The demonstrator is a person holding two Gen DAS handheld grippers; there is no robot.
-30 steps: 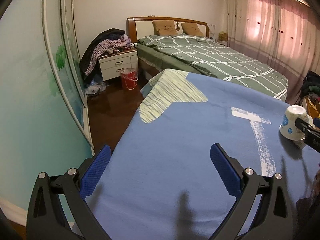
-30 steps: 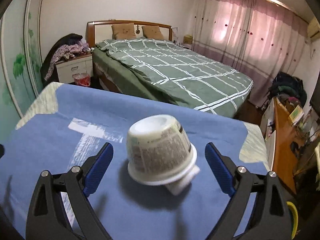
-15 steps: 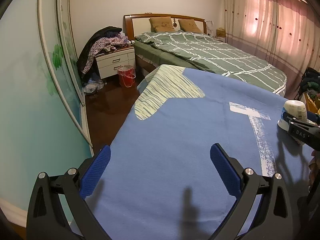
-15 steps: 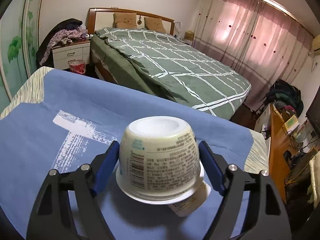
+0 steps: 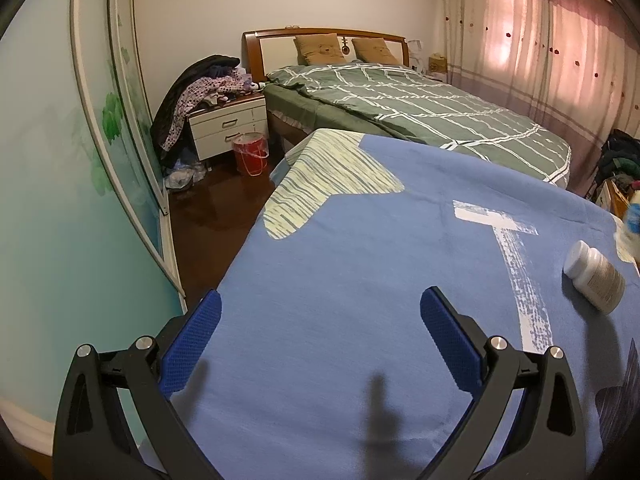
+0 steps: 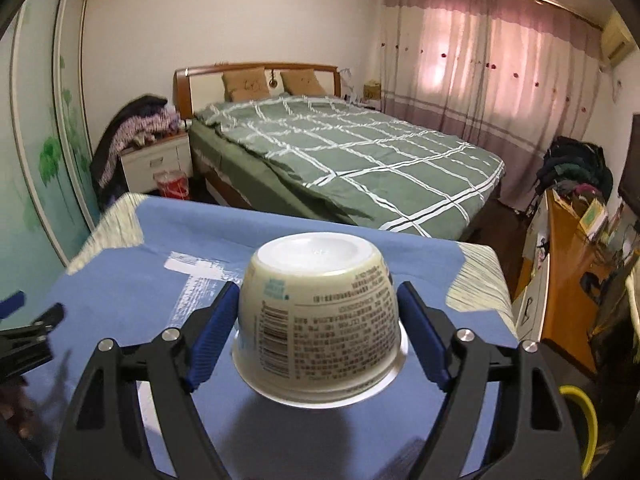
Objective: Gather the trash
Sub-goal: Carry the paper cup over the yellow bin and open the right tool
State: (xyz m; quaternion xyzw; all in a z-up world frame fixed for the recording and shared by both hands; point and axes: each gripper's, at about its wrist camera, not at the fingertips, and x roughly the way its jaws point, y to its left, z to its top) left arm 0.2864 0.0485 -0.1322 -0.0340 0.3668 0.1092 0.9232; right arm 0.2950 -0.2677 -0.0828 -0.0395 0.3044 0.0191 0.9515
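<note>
In the left wrist view a bottle [image 5: 595, 278] lies on the blanket [image 5: 340, 280] at right; the bed [image 5: 420, 108] stands behind, nightstand [image 5: 228, 126] and bucket [image 5: 251, 153] to its left.

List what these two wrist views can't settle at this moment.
- White upside-down plastic cup between the fingers of the right gripper: its mouth faces down, so its contents are hidden; in the left wrist view it is a blur cut off by the right edge.
- Small white lying bottle: label too small to read; the cup hides it in the right wrist view.
- Left gripper: open, nothing between.
</note>
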